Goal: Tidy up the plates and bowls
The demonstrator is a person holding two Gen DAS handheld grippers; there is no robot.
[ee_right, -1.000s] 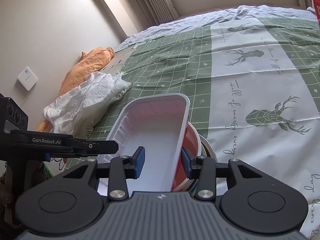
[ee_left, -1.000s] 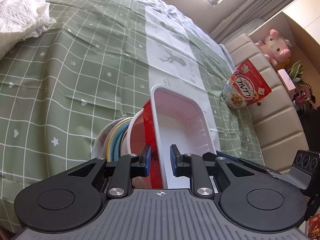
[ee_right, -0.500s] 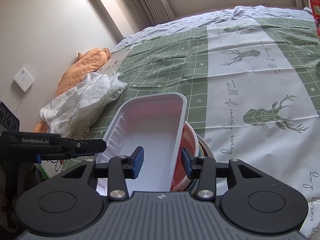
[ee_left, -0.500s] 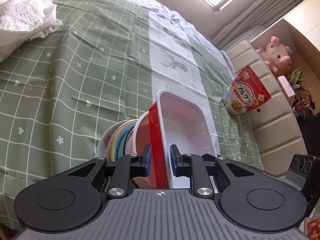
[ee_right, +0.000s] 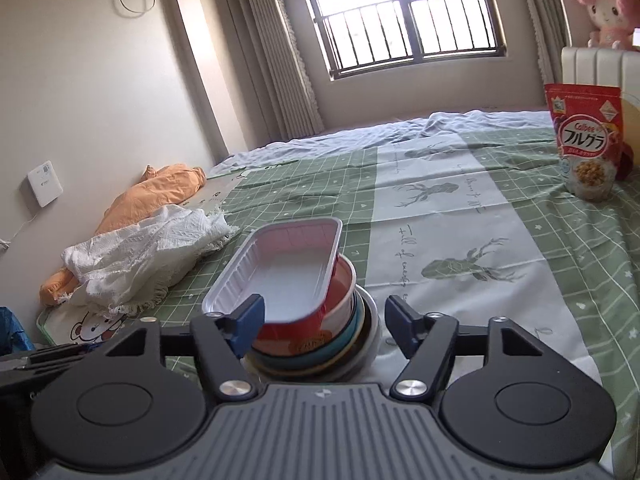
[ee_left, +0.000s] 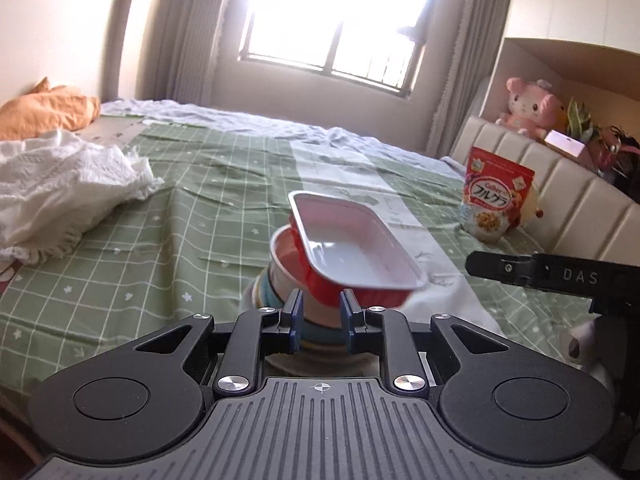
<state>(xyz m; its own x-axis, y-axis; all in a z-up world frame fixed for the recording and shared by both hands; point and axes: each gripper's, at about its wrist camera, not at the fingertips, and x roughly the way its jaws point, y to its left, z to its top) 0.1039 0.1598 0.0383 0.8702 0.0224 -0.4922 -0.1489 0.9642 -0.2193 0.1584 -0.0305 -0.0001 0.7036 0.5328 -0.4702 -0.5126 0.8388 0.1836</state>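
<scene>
A stack of plates and bowls (ee_left: 280, 292) (ee_right: 340, 340) rests on the green checked bedsheet. A red rectangular tray with a white inside (ee_left: 352, 244) (ee_right: 288, 268) lies tilted on top, inside a red and white bowl (ee_left: 286, 260) (ee_right: 344, 292). My left gripper (ee_left: 320, 312) is low and close in front of the stack, its fingers a bowl's width apart around the stack's lower bowls, touching or not I cannot tell. My right gripper (ee_right: 324, 320) is open wide, its fingers either side of the stack, holding nothing.
A white lace cloth (ee_left: 60, 188) (ee_right: 140, 252) and an orange cloth (ee_left: 44, 112) (ee_right: 160, 192) lie at the left. A red cereal bag (ee_left: 496, 196) (ee_right: 588, 140) stands at the right by the padded headboard (ee_left: 580, 208). The right gripper's body (ee_left: 560, 276) is at right.
Both grippers have let go of the tray's rims and dropped low and level with the bed. The right jaws opened wide. The stack now rests on the sheet.
</scene>
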